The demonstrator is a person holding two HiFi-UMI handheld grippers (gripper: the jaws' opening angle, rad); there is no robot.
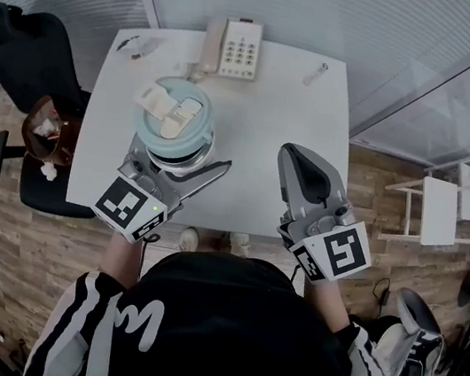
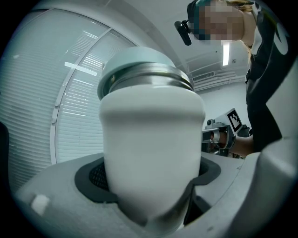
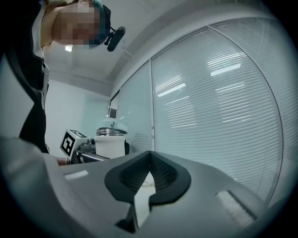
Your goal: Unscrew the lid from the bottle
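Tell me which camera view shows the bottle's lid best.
The head view: it looks down on the whole pale blue lid, flip tab included. The left gripper view shows only the lid's side from below, above the white bottle. The right gripper view shows the lid small and far off.

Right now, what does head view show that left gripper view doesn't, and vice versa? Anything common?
Head view only: the table, the telephone, and the flip cap on top of the lid.
Left gripper view only: the steel band under the lid, the bottle with its white body clamped in the left gripper, and the window blinds.
Both: the bottle with its lid on, and the right gripper, shut and empty.
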